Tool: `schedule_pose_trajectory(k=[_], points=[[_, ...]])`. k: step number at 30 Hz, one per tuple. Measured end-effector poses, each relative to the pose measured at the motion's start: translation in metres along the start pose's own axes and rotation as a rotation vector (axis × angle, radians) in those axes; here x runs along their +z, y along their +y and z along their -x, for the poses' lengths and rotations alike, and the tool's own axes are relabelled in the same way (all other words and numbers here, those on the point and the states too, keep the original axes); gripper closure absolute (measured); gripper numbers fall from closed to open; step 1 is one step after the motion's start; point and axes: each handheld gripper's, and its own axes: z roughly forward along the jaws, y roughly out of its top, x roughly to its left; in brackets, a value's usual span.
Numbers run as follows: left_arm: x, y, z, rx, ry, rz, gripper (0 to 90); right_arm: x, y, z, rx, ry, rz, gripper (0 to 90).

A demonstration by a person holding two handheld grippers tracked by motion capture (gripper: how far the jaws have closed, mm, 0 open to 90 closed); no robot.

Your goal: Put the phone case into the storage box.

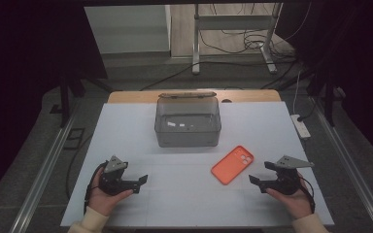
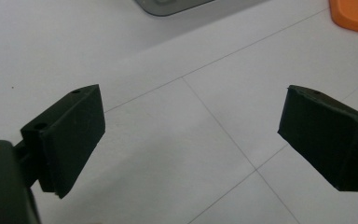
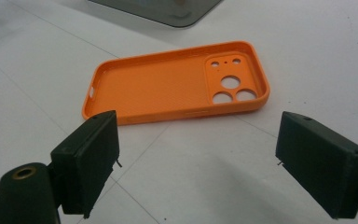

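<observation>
The orange phone case (image 1: pixel 232 165) lies flat, hollow side up, near the right gripper (image 1: pixel 261 174). The left gripper (image 1: pixel 142 180) sits well apart. Both are spread, pinching nothing; bare white table (image 1: pixel 184 194) between them.

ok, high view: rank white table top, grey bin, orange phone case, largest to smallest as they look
1. white table top
2. grey bin
3. orange phone case
The gaps are plain, and the case lies nearer the camera than the bin, so nearness doesn't blur the order.

phone case (image 3: pixel 168 88) | orange, empty, camera cutouts at one end | lying flat, hollow side up, slanted | on white table (image 1: pixel 126 131), right of centre, untouched
</observation>
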Motion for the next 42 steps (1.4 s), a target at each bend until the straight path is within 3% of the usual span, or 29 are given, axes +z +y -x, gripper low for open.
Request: schedule_pose_trajectory(k=[18, 24, 32, 42], points=[[0.009, 0.009, 0.007, 0.026, -0.021, -0.007, 7.6, -0.004, -0.005, 0.004, 0.014, -0.018, -0.013, 13.9], [0.006, 0.014, 0.012, -0.004, -0.053, 0.005, 9.2, -0.005, -0.005, 0.002, 0.011, -0.023, -0.012, 14.2], [0.010, 0.027, 0.021, 0.051, -0.051, 0.005, 10.3, -0.005, -0.004, 0.004, 0.015, -0.025, -0.007, 14.2], [0.021, 0.042, 0.038, 0.113, -0.088, 0.003, 10.8, -0.005, -0.004, 0.006, 0.018, -0.019, -0.002, 14.3]])
